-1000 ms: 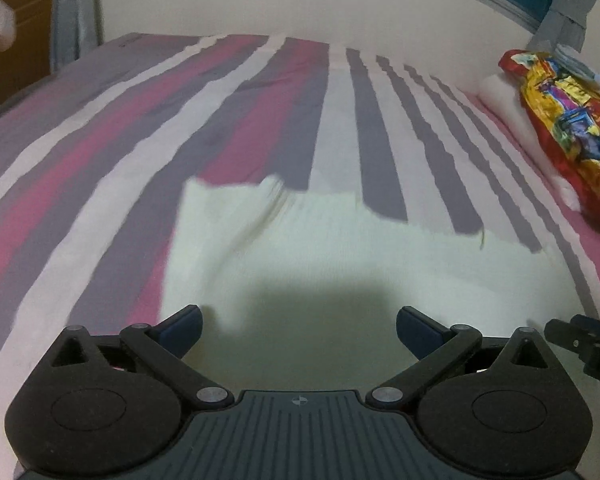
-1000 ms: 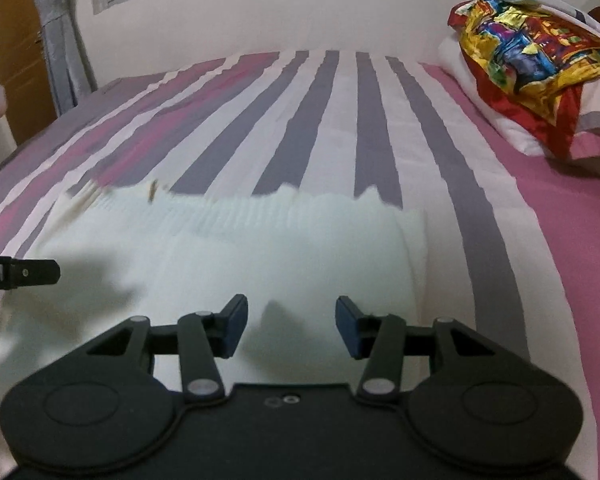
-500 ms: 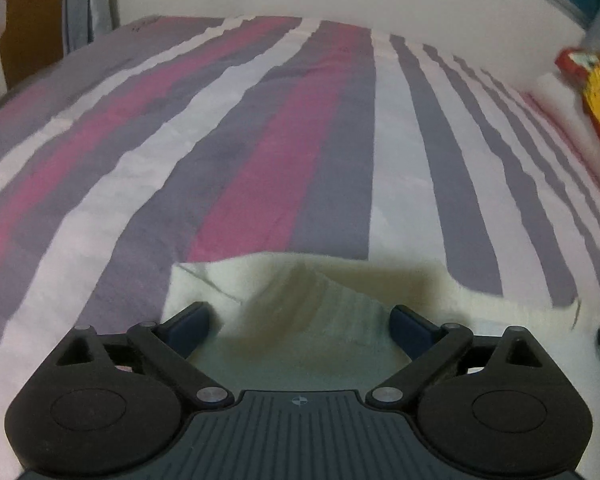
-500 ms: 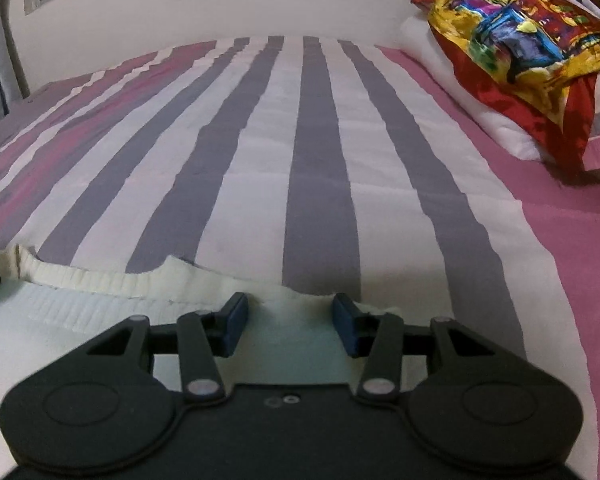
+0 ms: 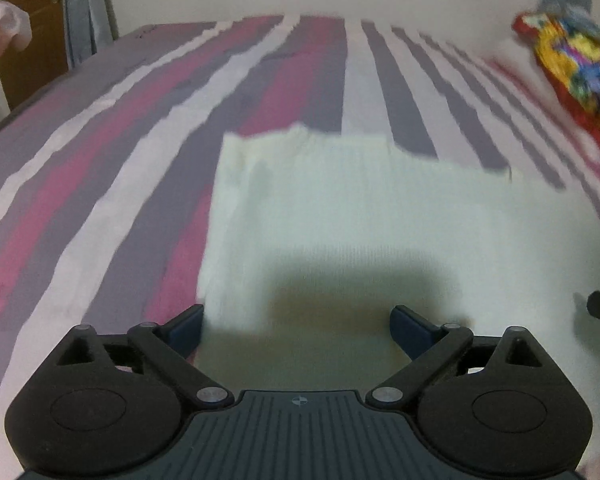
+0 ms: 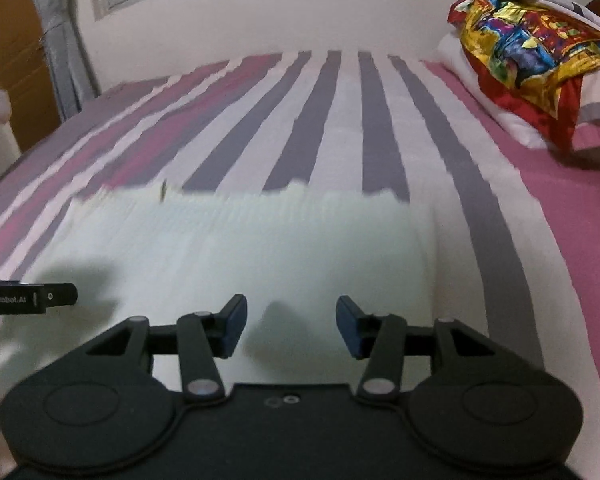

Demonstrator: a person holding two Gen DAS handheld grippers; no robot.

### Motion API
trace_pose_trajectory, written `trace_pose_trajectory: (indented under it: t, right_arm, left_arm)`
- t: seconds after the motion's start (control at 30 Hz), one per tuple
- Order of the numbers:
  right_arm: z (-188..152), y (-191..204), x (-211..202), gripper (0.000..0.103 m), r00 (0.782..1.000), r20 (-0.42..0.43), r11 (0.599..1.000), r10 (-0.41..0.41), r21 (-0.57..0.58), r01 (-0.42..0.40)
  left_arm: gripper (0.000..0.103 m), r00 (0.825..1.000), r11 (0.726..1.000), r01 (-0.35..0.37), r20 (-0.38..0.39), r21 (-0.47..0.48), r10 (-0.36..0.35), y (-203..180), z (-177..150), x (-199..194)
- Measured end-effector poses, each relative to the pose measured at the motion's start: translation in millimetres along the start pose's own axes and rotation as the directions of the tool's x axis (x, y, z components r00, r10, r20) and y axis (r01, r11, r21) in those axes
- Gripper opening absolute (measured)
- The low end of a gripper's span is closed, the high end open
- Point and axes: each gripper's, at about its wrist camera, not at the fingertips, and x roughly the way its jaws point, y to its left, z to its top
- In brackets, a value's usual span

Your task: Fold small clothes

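So right now the pale cream ribbed knit garment (image 5: 364,216) is lying flat on the pink, grey and white striped bedsheet (image 5: 172,128), roughly rectangular, with its far edge a bit wavy. Both tools hover over its near part. The left gripper (image 5: 296,330) has its jaws spread wide with nothing between them, and the right gripper (image 6: 291,326) is also apart and empty, just less wide.

My read is that the next move is another fold, so each side wants a near corner or near edge. For a clean result I'd drop both down evenly, pinch all the layers at once, then carry the near edge to the far edge so they line up. Knit like this stretches and sags, so lift low and keep both sides level.

It's blurry, so I honestly can't tell how many layers are stacked already; the left far corner looks a bit rumpled.

Way off on the far right there's a shiny multicoloured red-and-yellow pillow (image 6: 540,48), well clear of everything.
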Motion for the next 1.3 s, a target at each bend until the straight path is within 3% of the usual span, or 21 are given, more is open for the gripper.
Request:
trace_pose_trajectory:
  t: [0.17, 0.5, 0.87, 1.03, 1.2, 1.3]
  right_arm:
    - [-28.9, 8.8, 2.1, 0.049, 0.995, -0.093, 0.999, -0.035, -0.02, 0.033]
    - [-39.4, 16.6, -42.9, 0.055, 0.998, -0.061, 1.0, 0.003, 0.021, -0.002]
    - [-56.9, 16.3, -71.5, 0.054, 0.999, -0.042, 0.998, 0.03, 0.061, -0.028]
    - [-62.6, 16.1, -71.7, 0.054, 0.999, -0.046, 0.999, 0.015, 0.053, -0.012]
    - [-68.0, 10.9, -62.6, 0.055, 0.999, -0.054, 0.998, -0.007, 0.061, 0.01]
    - [-74.9, 3.9, -47.8, 0.054, 0.994, -0.105, 0.998, -0.032, 0.052, 0.037]
  left_arm:
    - [0.097, 1.0, 1.0, -0.021, -0.021, -0.001, 0.021, -2.4, -16.4, -14.2]
    - [0.097, 1.0, 1.0, -0.021, -0.015, -0.001, 0.021, -11.7, -35.1, -56.3]
    - [0.097, 0.996, 0.997, 0.037, -0.073, -0.072, -0.043, -14.1, -63.7, -74.8]
    - [0.097, 0.994, 0.987, 0.053, -0.086, -0.149, -0.067, -8.2, -75.6, -73.6]
    - [0.097, 0.995, 0.99, 0.02, -0.095, -0.138, -0.033, -5.1, -86.1, -61.3]
    - [0.097, 0.995, 0.992, 0.02, -0.093, -0.122, -0.032, -6.3, -86.8, -64.8]
